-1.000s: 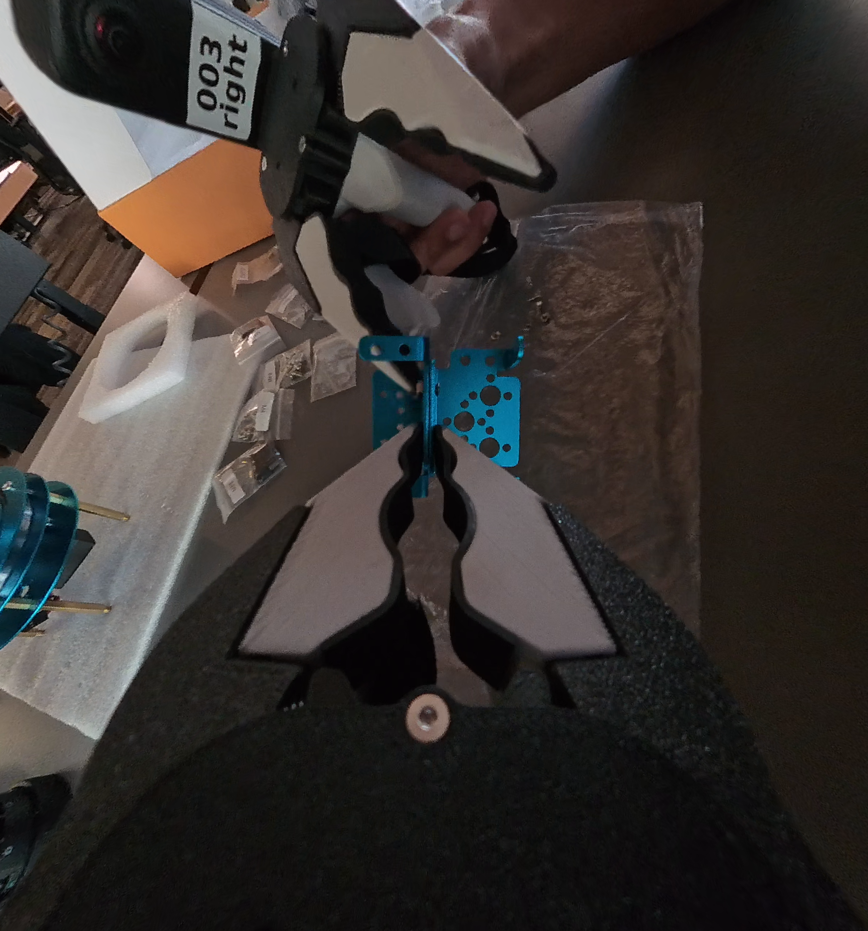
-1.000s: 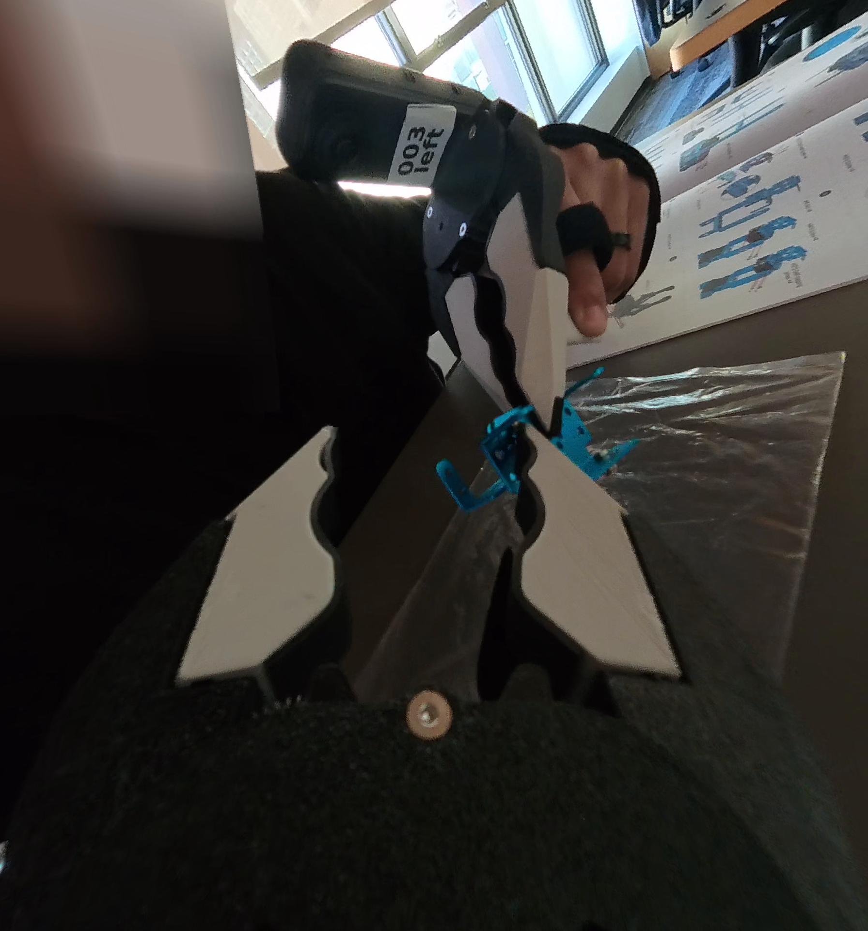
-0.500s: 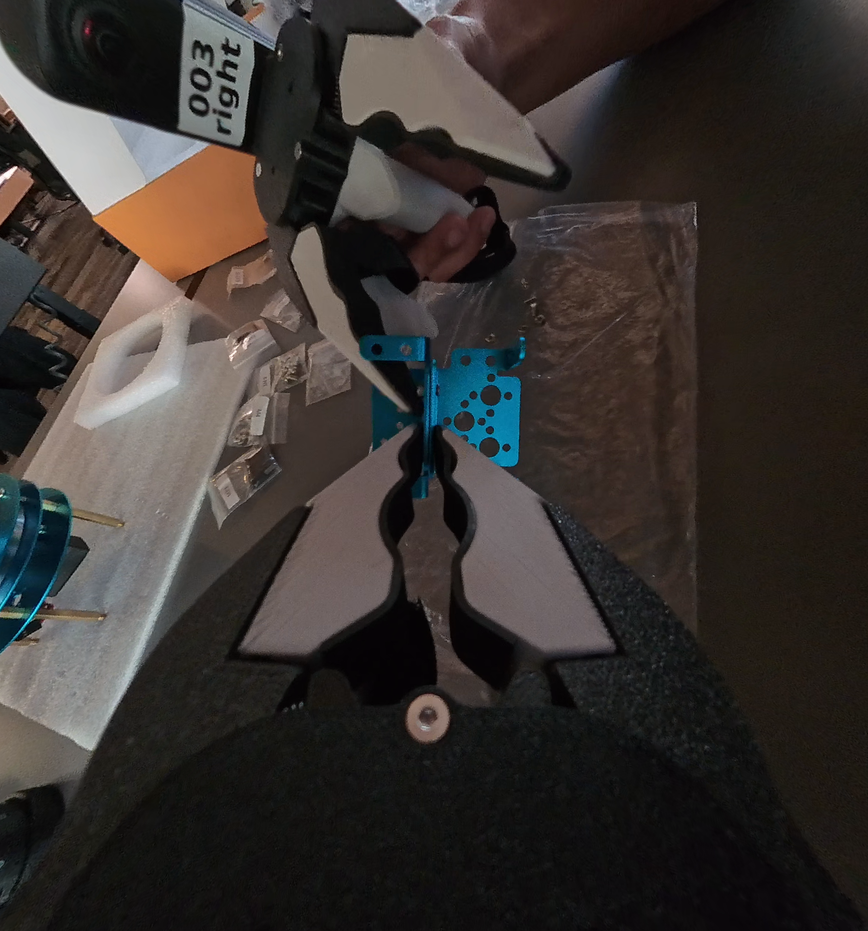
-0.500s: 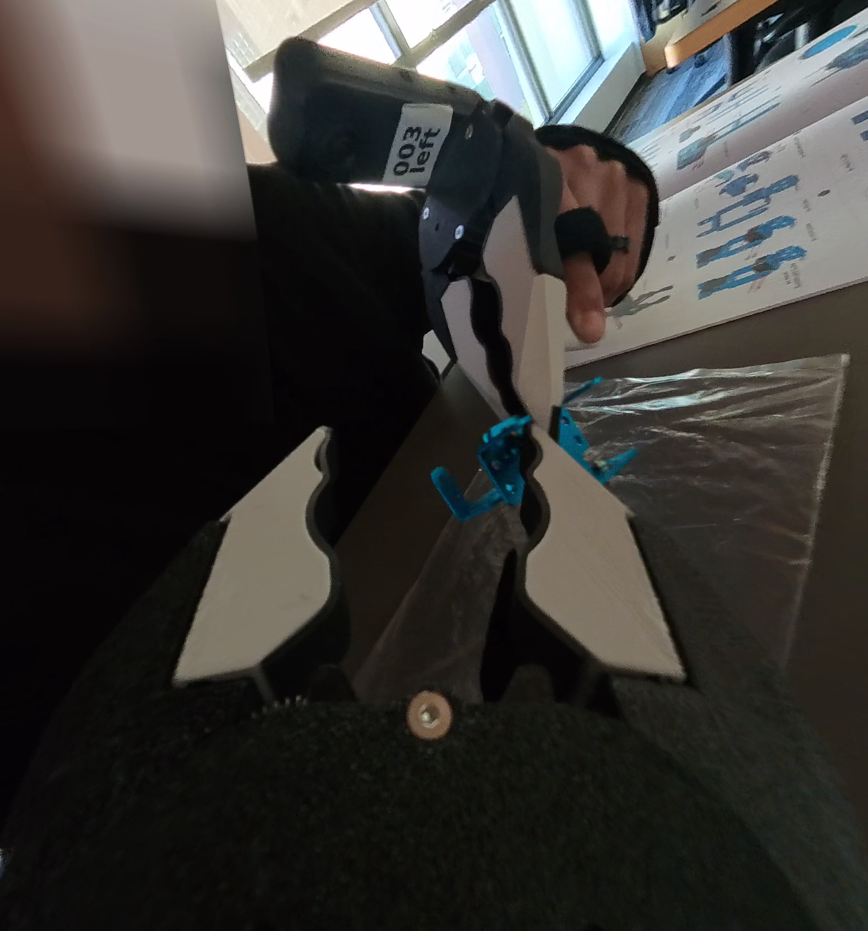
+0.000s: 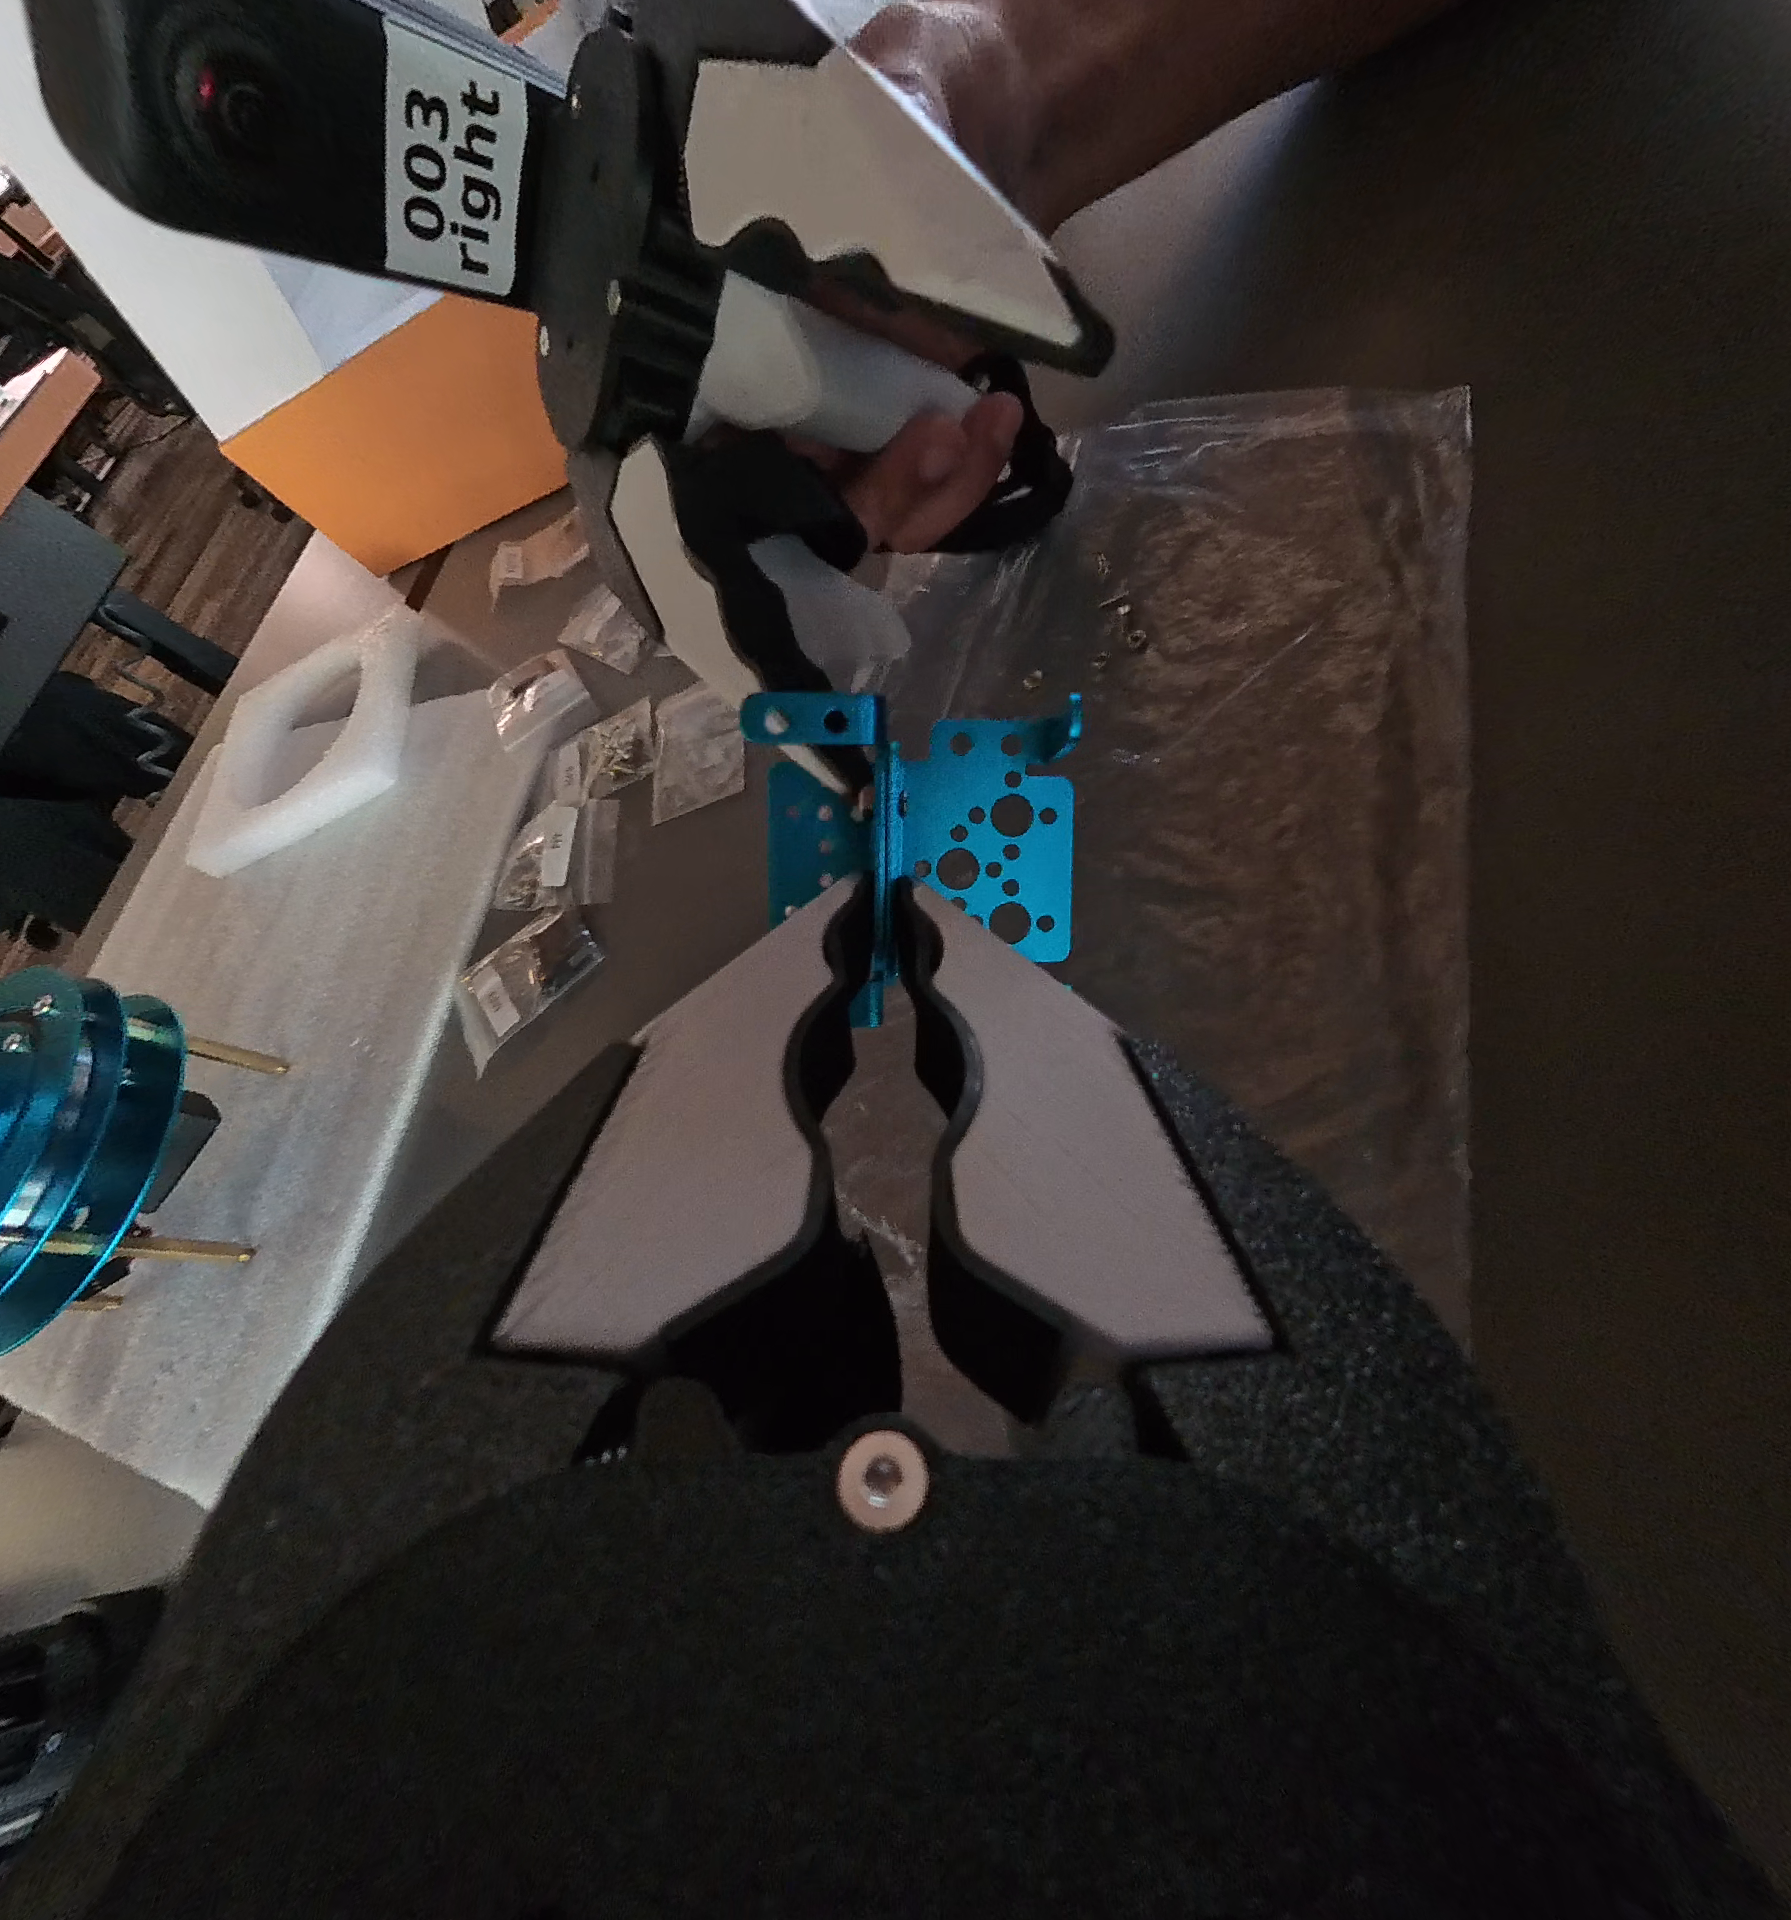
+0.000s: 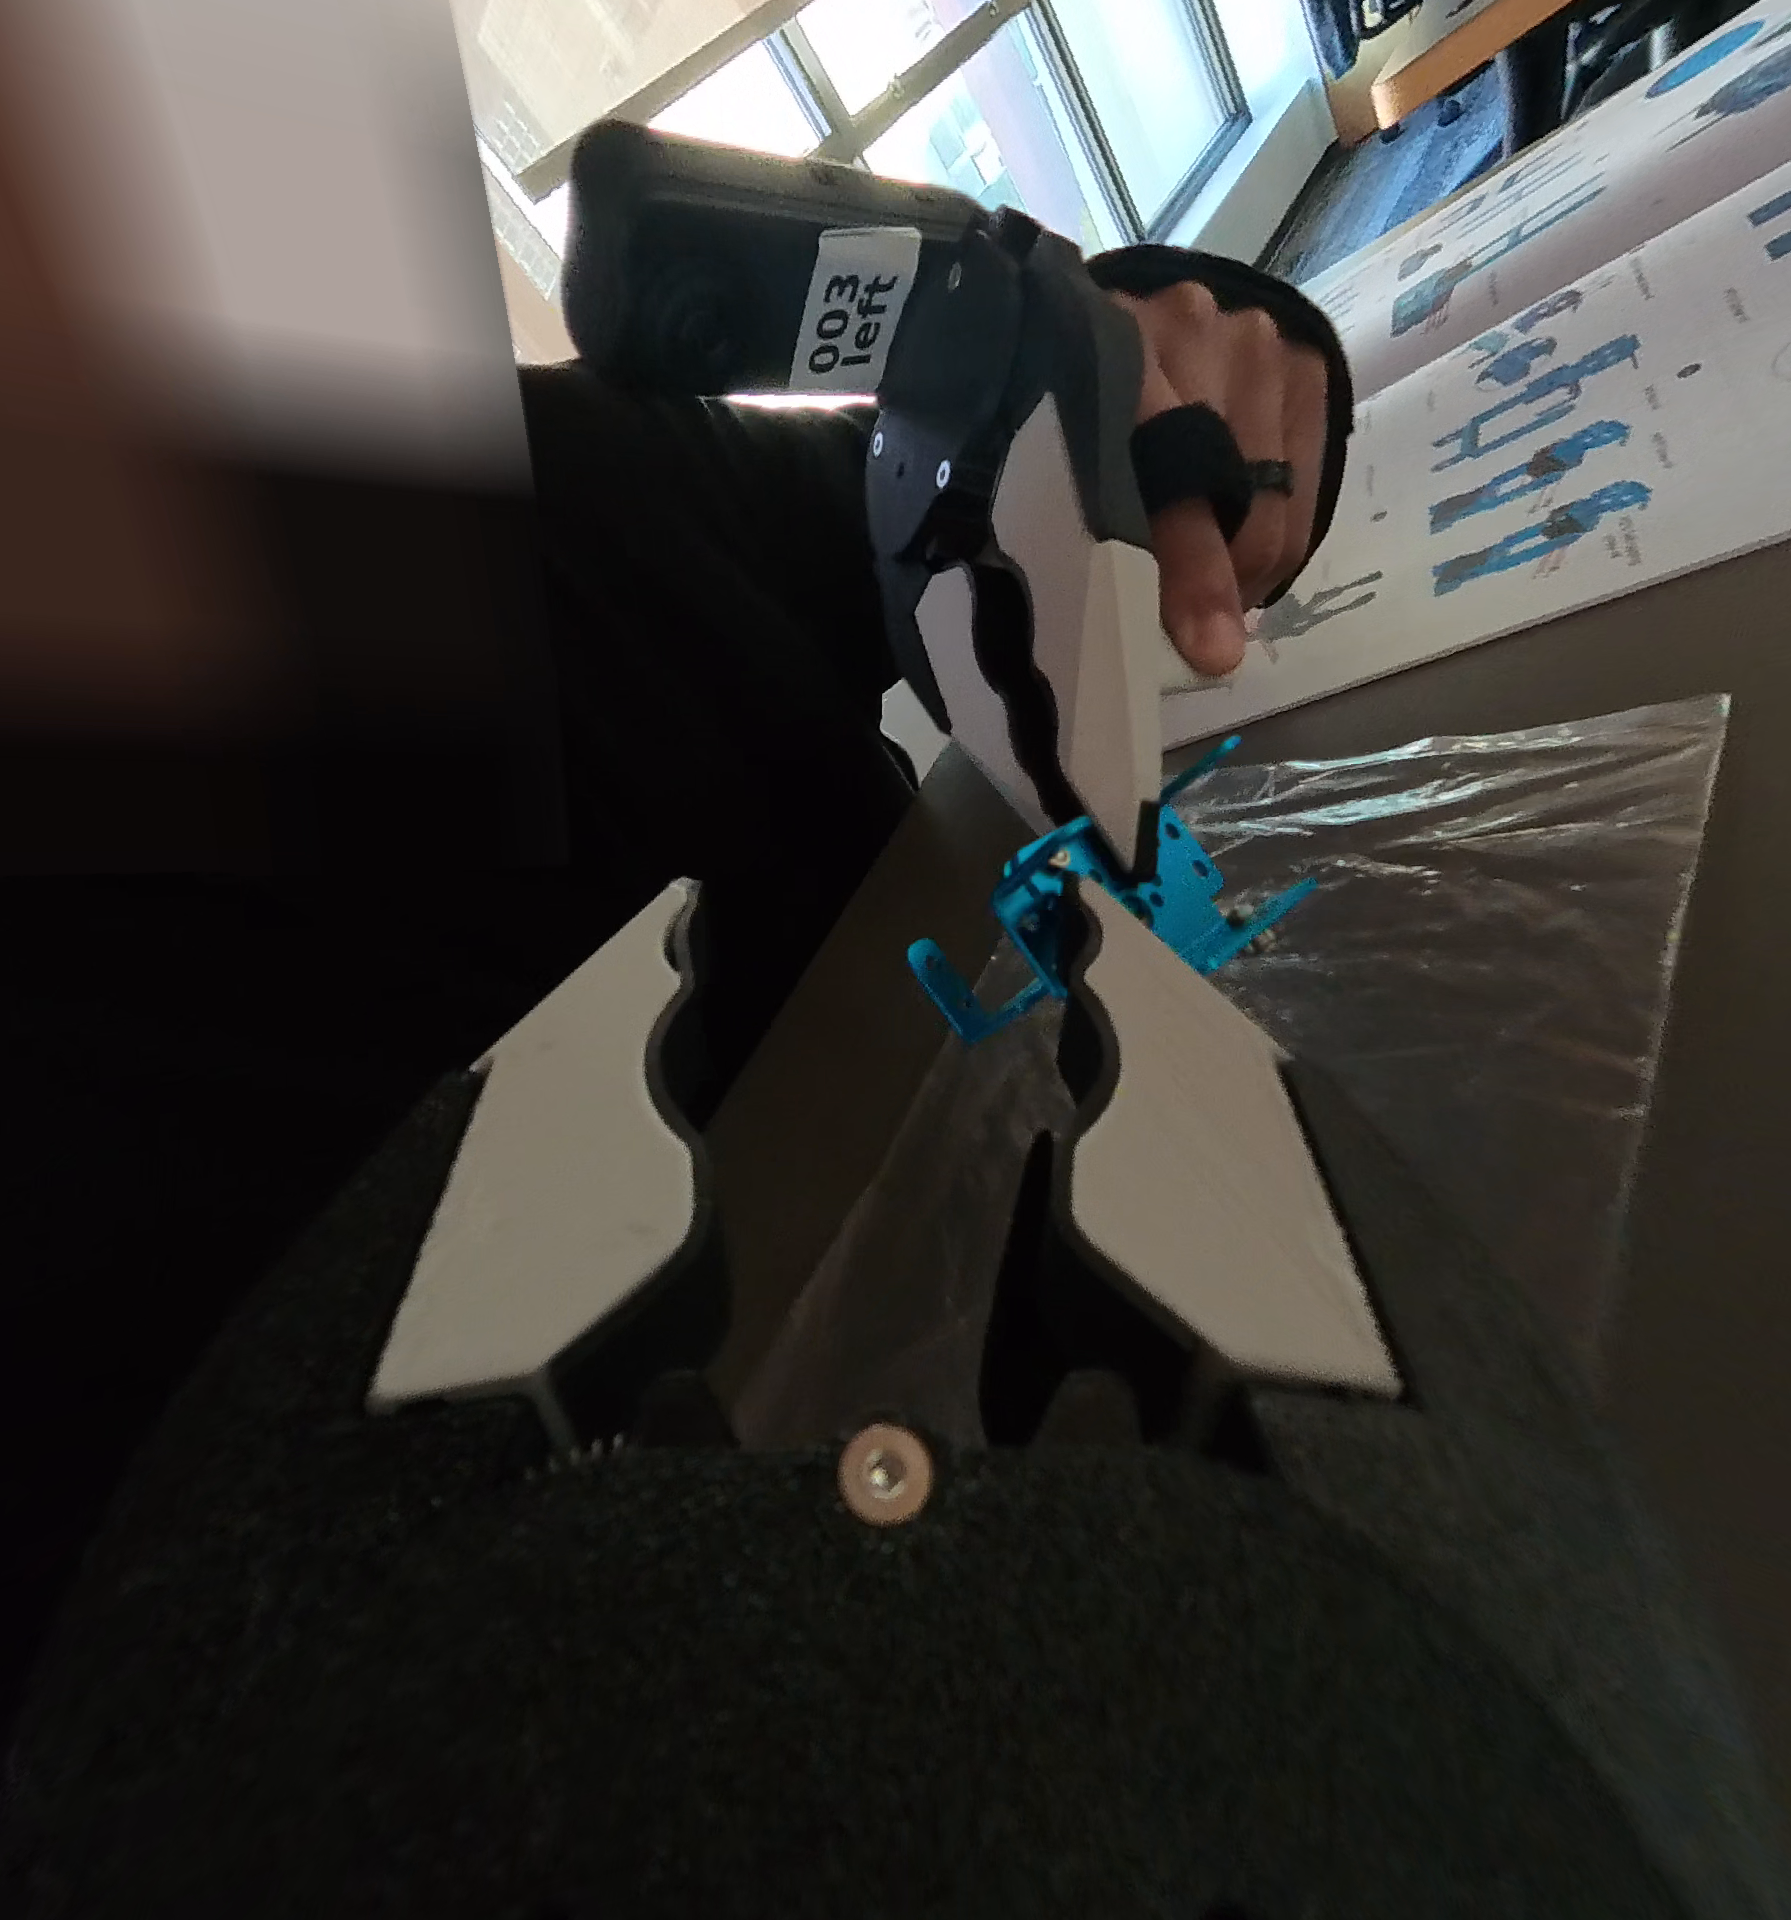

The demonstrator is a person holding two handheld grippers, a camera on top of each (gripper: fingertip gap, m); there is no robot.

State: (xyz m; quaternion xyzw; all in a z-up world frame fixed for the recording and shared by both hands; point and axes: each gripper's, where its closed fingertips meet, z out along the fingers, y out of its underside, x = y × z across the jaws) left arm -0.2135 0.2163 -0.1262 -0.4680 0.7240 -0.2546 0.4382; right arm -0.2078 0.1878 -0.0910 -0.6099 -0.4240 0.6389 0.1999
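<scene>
While apparently clamped, blue bracket [image 5: 984, 852].

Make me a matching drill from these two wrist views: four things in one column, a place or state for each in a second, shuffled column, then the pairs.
Things
1. left tool
2. right tool
3. clear plastic sheet
4. white foam block

Places or states
A. lies flat on the dark table, under the blue bracket
B. open, one fingertip against the blue bracket
C. sits on the white padding, off to the side
D. shut on the blue bracket's upright rib

Pairs: 1-D, 2-B, 3-A, 4-C
</scene>
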